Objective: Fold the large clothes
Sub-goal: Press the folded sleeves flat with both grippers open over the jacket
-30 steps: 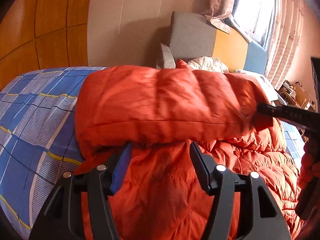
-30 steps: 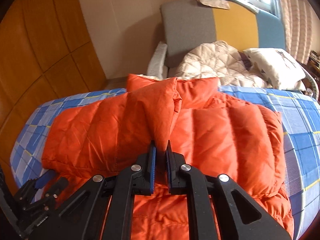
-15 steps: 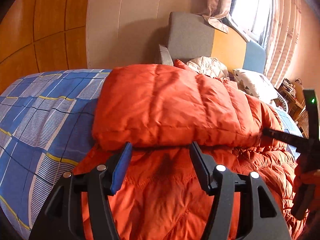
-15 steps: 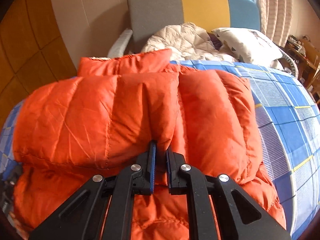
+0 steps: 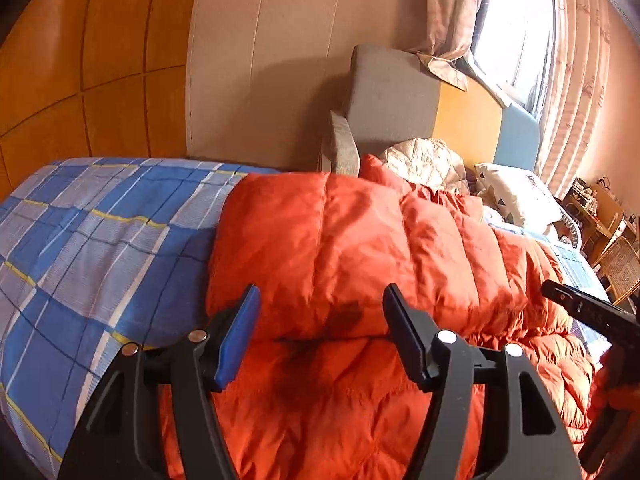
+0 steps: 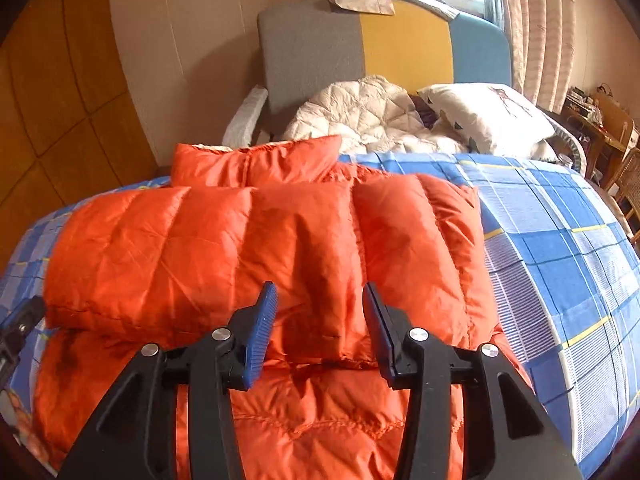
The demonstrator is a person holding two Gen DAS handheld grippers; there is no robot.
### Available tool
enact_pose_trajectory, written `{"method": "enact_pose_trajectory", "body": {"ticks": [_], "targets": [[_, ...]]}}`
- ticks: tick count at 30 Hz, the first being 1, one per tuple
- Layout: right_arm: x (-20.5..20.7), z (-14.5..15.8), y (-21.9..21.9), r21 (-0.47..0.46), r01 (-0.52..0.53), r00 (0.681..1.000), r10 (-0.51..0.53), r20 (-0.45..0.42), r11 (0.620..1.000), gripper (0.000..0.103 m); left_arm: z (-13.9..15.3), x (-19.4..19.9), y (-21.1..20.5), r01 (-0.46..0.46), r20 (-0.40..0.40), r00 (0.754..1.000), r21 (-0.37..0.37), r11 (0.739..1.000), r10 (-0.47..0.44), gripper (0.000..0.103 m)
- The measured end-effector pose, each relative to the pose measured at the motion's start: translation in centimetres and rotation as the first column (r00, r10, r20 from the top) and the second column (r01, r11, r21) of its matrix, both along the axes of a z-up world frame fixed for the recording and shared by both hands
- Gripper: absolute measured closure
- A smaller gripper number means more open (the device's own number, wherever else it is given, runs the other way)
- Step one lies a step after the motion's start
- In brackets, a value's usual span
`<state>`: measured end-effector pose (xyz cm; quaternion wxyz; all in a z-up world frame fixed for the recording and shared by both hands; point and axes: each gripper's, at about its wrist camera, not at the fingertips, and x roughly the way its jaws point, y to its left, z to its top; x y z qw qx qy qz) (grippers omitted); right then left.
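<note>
An orange down jacket (image 5: 360, 256) lies on the bed, its upper part folded over the lower part. It also shows in the right wrist view (image 6: 248, 248), with both sleeves laid across the body. My left gripper (image 5: 320, 320) is open and empty, just above the folded edge. My right gripper (image 6: 318, 320) is open and empty, above the end of the folded sleeve. The right gripper's tip (image 5: 580, 308) shows at the right edge of the left wrist view.
The bed has a blue checked sheet (image 6: 560, 240). Behind it stand a grey, yellow and blue headboard (image 6: 360, 48), a cream quilt (image 6: 360, 116) and a white pillow (image 6: 488, 116). Wooden wall panels (image 5: 80, 60) are at left, chairs (image 5: 620, 268) at right.
My right gripper was shut on the jacket's sleeve; it has opened and let it go. The folded part has settled flat. My left gripper stayed open and drew back a little.
</note>
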<state>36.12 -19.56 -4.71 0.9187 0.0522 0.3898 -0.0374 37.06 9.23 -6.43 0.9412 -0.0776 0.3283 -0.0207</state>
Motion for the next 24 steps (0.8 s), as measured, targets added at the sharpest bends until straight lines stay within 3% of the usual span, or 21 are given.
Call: {"method": "enact_pose_trajectory", "body": {"ticks": [10, 24], "targets": [[1.7, 0.3, 2.2, -0.007, -0.065, 0.998, 0.064, -0.013, 0.998, 0.059, -0.2, 2.9, -0.2, 0.021, -0.024, 1.0, 0.021, 1.0, -0.021, 0.039], [2.6, 0.7, 2.7, -0.026, -0.056, 0.998, 0.056, 0.002, 0.998, 0.059, 0.8, 4.7, -0.3, 0.027, 0.0, 1.0, 0.044, 0.999, -0.027, 0.039]]}}
